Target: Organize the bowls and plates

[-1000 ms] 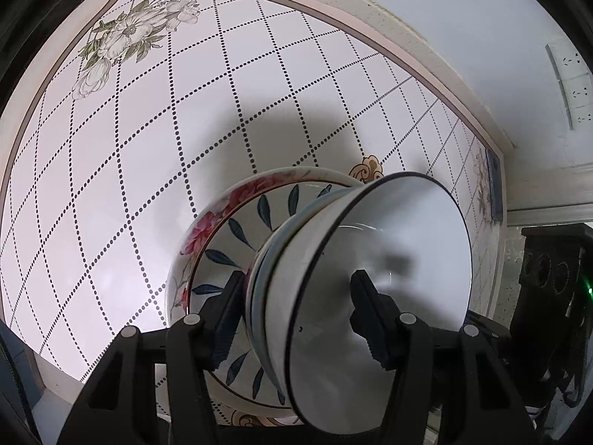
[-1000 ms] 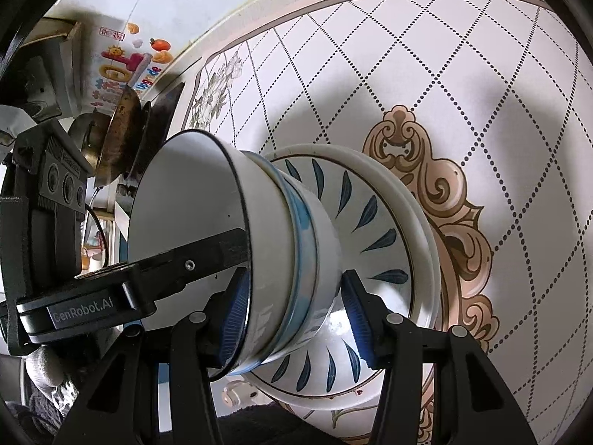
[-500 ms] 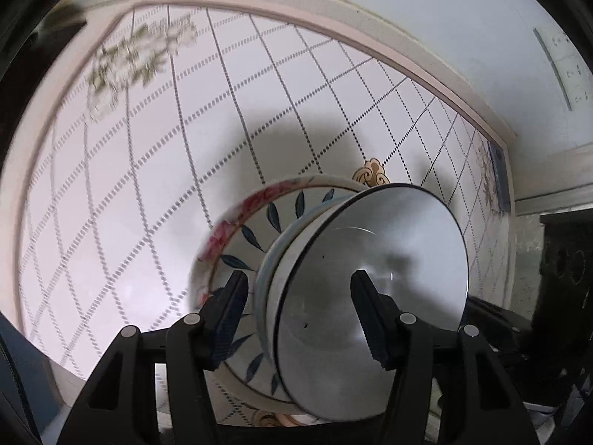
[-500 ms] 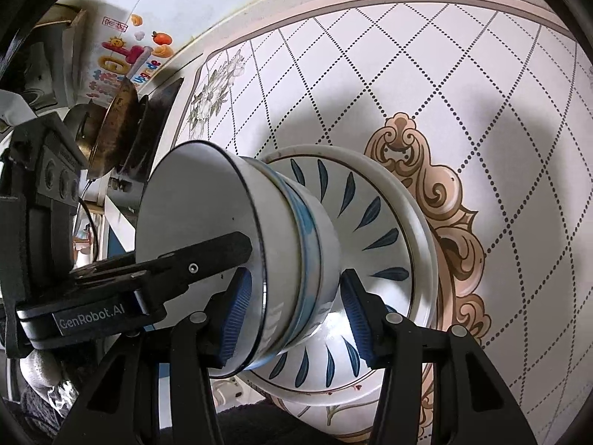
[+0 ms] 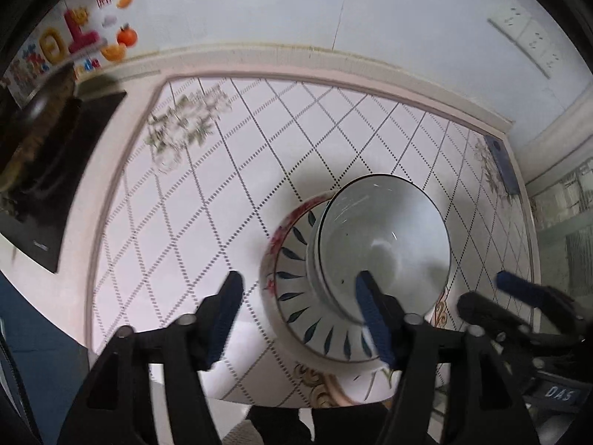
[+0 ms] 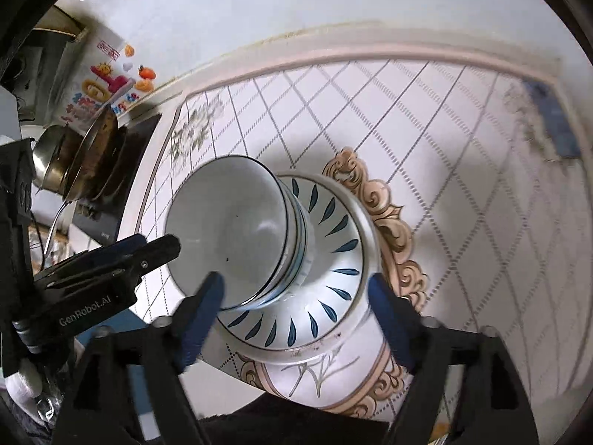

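Observation:
A stack of white bowls stands on a blue-leaf patterned plate near the front edge of the tiled table. My left gripper is open and pulled back, its fingers astride the stack's near side without touching. In the right wrist view the same bowls sit on the plate. My right gripper is open and wide, its fingers apart from the plate. The left gripper shows at the left there.
A black induction hob with a pan stands at the far left of the table. A wall runs behind with stickers and a socket. A blue object lies at the far right corner.
Both grippers have opened, let go of the bowl stack and drawn back. The stack now rests on the plate on the table.

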The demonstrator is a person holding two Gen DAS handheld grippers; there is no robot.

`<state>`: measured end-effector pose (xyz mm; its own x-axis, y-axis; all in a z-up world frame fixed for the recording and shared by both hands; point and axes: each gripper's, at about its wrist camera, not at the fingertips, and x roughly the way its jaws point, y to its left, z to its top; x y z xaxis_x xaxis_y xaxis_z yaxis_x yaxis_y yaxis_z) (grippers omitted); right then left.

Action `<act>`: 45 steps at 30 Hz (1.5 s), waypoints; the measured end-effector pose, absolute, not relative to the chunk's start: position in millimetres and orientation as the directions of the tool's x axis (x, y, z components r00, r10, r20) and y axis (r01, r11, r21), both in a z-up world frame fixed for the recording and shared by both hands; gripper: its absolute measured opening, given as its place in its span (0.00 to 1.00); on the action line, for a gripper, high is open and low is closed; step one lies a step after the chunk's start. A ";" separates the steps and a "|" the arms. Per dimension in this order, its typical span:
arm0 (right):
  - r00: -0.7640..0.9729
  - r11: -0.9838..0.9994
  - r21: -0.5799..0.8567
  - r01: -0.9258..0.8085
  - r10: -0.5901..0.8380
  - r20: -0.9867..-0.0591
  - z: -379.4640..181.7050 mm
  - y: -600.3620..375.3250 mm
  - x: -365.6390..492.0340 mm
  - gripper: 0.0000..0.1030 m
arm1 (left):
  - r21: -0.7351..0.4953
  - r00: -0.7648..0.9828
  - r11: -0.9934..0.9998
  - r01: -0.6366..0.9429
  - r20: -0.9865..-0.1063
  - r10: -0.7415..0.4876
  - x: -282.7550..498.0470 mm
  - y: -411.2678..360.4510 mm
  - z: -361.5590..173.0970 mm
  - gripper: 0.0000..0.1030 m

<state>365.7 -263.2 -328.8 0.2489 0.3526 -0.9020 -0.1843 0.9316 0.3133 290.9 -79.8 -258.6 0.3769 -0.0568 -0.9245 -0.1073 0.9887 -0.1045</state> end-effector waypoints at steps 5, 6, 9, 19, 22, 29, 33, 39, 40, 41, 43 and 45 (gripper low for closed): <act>0.355 0.959 0.241 -0.150 0.280 -0.892 -289.3 -261.8 331.2 0.89 | -0.078 0.453 0.994 -0.074 -0.891 -0.036 261.7 -78.3 -229.1 0.89; 0.375 0.964 0.228 -0.139 0.264 -0.889 -281.2 -261.5 321.6 0.89 | -0.074 0.461 0.995 -0.072 -0.887 -0.033 257.1 -78.8 -224.6 0.94; 0.416 0.971 0.210 -0.110 0.237 -0.878 -262.3 -261.5 296.5 0.90 | -0.063 0.513 0.996 -0.063 -0.858 -0.021 233.4 -78.3 -201.8 0.95; 0.571 0.985 0.148 -0.089 0.172 -0.802 -160.4 -268.8 176.5 0.92 | -0.061 0.639 0.997 -0.043 -0.769 -0.019 139.6 -84.9 -122.4 0.99; 0.622 0.988 0.123 -0.095 0.156 -0.767 -128.8 -270.9 145.2 0.94 | -0.062 0.660 0.997 -0.042 -0.751 -0.018 118.5 -86.8 -106.2 0.99; 0.691 0.991 0.082 -0.104 0.131 -0.711 -86.6 -275.7 98.3 0.97 | -0.076 0.701 0.995 -0.070 -0.713 -0.005 83.6 -84.0 -80.2 0.99; 0.704 0.992 0.065 -0.107 0.122 -0.699 -75.5 -277.5 88.7 0.98 | -0.081 0.716 0.993 -0.081 -0.698 0.001 72.9 -84.6 -71.7 0.99; 0.717 0.993 0.048 -0.109 0.112 -0.688 -68.0 -280.6 87.6 0.99 | -0.085 0.753 0.993 -0.079 -0.658 0.004 62.7 -88.7 -63.3 0.99; 0.721 0.993 0.044 -0.108 0.109 -0.684 -66.6 -281.3 87.8 0.99 | -0.073 0.757 0.994 -0.080 -0.653 0.013 61.8 -90.8 -61.6 1.00; 0.726 0.993 0.044 -0.108 0.109 -0.679 -65.4 -282.3 88.4 0.99 | -0.064 0.761 0.995 -0.081 -0.648 0.020 60.3 -92.4 -59.7 1.00; 0.731 0.994 0.039 -0.107 0.105 -0.675 -64.0 -283.3 90.1 0.99 | -0.047 0.768 0.996 -0.080 -0.639 0.032 58.6 -95.1 -57.1 1.00; 0.739 0.994 0.033 -0.107 0.101 -0.666 -61.4 -284.5 89.7 0.99 | -0.041 0.774 0.996 -0.080 -0.633 0.036 56.4 -97.4 -54.1 1.00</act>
<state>89.7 -284.5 -61.4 0.7389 0.1012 -0.6662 -0.1065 0.9938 0.0329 56.4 -97.4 -54.1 0.7737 0.0363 -0.6326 -0.0804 0.9959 -0.0412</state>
